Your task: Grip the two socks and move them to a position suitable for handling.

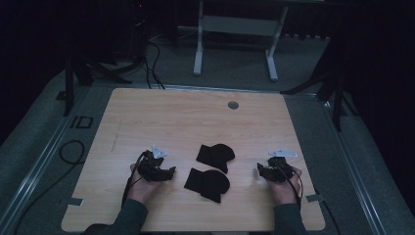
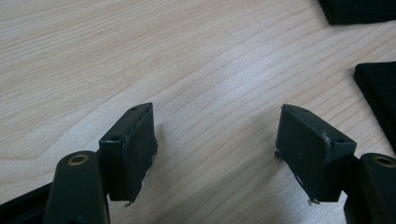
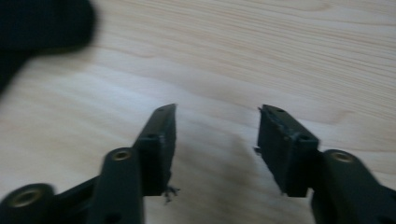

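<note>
My left gripper (image 1: 157,170) sat with its jaws spread and empty, and the nearer black sock (image 1: 207,183) lay just to its right, its long axis running across the table with the toe end pointing away from me toward my right side. The farther black sock (image 1: 216,156) lay just beyond it. My right gripper (image 1: 272,171), also spread and empty, was a little farther from both. The wooden table (image 1: 171,112) was pale and bare around them; the room behind was dark, with a white desk frame (image 1: 235,29).
</note>
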A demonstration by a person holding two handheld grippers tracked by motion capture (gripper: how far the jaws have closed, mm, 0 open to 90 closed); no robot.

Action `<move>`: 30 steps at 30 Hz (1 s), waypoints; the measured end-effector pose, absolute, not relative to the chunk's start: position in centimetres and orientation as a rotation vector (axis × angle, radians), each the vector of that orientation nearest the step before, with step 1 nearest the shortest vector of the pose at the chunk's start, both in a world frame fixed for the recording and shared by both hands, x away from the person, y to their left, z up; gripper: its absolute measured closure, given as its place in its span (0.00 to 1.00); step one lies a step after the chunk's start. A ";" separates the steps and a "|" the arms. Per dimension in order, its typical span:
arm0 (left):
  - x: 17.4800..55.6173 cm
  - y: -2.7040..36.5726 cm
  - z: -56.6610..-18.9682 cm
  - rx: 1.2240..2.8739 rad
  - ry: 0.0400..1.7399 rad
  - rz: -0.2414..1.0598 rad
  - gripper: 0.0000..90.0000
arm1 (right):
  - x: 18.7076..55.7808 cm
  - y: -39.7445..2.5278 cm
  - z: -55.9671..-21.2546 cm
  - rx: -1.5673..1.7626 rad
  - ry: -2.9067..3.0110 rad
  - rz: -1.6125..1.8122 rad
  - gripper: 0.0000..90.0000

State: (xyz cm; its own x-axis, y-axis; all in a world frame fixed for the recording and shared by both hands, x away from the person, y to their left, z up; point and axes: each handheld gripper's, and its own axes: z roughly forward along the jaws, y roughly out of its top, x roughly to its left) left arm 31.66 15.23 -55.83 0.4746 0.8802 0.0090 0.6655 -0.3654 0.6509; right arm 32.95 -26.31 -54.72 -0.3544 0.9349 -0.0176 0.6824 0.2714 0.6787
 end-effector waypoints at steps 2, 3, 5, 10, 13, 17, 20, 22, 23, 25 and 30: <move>31.7 15.3 -55.8 2.146 1.270 0.482 0.32 | 32.6 -25.8 -54.4 1.435 2.175 0.849 0.61; 31.7 15.3 -55.8 2.146 1.269 0.482 0.32 | 32.5 -25.5 -54.3 1.427 2.189 0.847 0.63; 31.7 15.3 -55.9 2.144 1.263 0.483 0.32 | 32.1 -24.9 -54.0 1.395 2.215 0.866 0.65; 31.6 15.4 -56.0 2.137 1.249 0.487 0.32 | 31.2 -23.1 -53.3 1.320 2.314 0.935 0.82; 31.6 15.4 -56.0 2.134 1.247 0.488 0.32 | 30.6 -21.6 -53.2 1.262 2.388 0.947 0.93; 31.4 15.3 -55.9 2.136 1.246 0.486 0.37 | 29.6 -19.7 -52.8 1.157 2.484 0.965 0.98; 31.4 15.2 -55.9 2.141 1.231 0.481 0.39 | 29.0 -18.3 -52.7 1.079 2.545 0.985 0.99; 31.4 15.1 -55.9 2.142 1.231 0.479 0.40 | 28.8 -17.8 -52.7 1.053 2.571 0.978 0.99; 31.3 15.0 -55.8 2.147 1.226 0.476 0.42 | 28.7 -17.0 -53.1 1.027 2.608 0.956 0.99; 31.2 14.9 -55.7 2.152 1.222 0.473 0.47 | 28.7 -16.4 -53.6 1.007 2.644 0.911 0.99; 31.1 14.6 -55.6 2.164 1.207 0.458 0.62 | 28.9 -15.7 -54.5 0.991 2.666 0.844 0.99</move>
